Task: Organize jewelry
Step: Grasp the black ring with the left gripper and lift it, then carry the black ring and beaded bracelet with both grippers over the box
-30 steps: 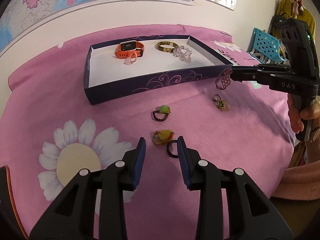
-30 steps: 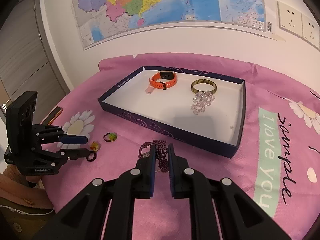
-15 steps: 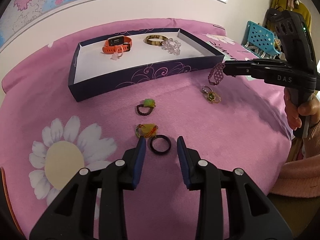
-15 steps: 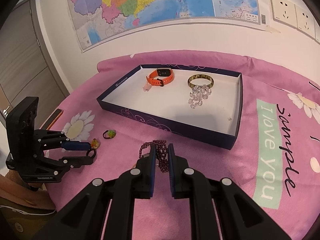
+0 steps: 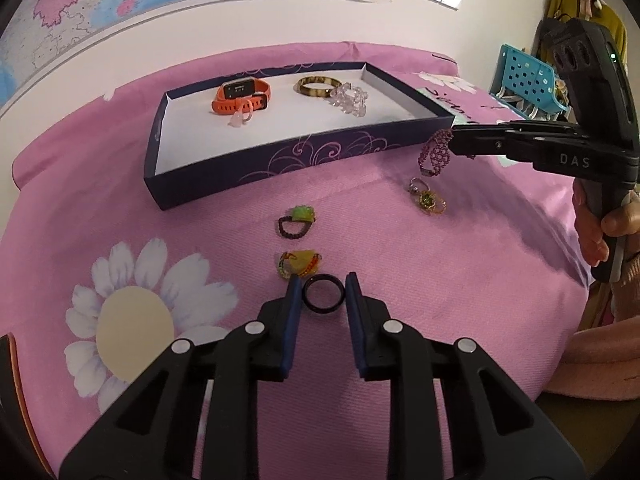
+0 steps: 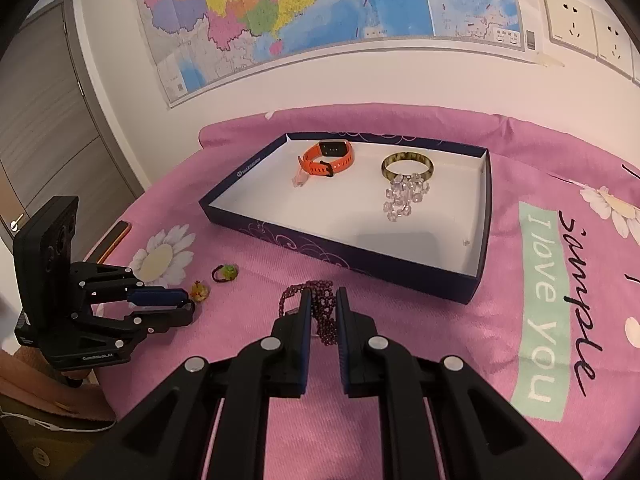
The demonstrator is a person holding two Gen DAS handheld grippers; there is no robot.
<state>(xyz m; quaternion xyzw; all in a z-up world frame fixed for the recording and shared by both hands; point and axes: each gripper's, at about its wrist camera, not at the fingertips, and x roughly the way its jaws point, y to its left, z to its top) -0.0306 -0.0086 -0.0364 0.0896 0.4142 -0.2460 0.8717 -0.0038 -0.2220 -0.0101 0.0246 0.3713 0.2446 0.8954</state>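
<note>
A dark blue box [image 5: 280, 160] [image 6: 360, 258] with a white floor holds an orange watch [image 5: 240, 96], a brown bangle [image 5: 318, 84] and a clear bead bracelet [image 5: 350, 98]. My left gripper [image 5: 322, 292] is open around a black ring [image 5: 323, 295] lying on the pink cloth; it also shows in the right wrist view [image 6: 182, 306]. My right gripper [image 6: 320, 304] is shut on a purple bead bracelet [image 6: 320, 312] [image 5: 434, 156] and holds it above the cloth, just before the box's front wall.
On the cloth lie a green-topped ring [image 5: 298, 222], a yellow ring [image 5: 300, 264] and a gold ring with a green stone [image 5: 428, 200]. A wall with a map stands behind. A blue basket [image 5: 528, 80] is at the far right.
My left gripper has moved forward so the black ring now lies between its fingers. My right gripper has lifted the purple bracelet slightly towards the box.
</note>
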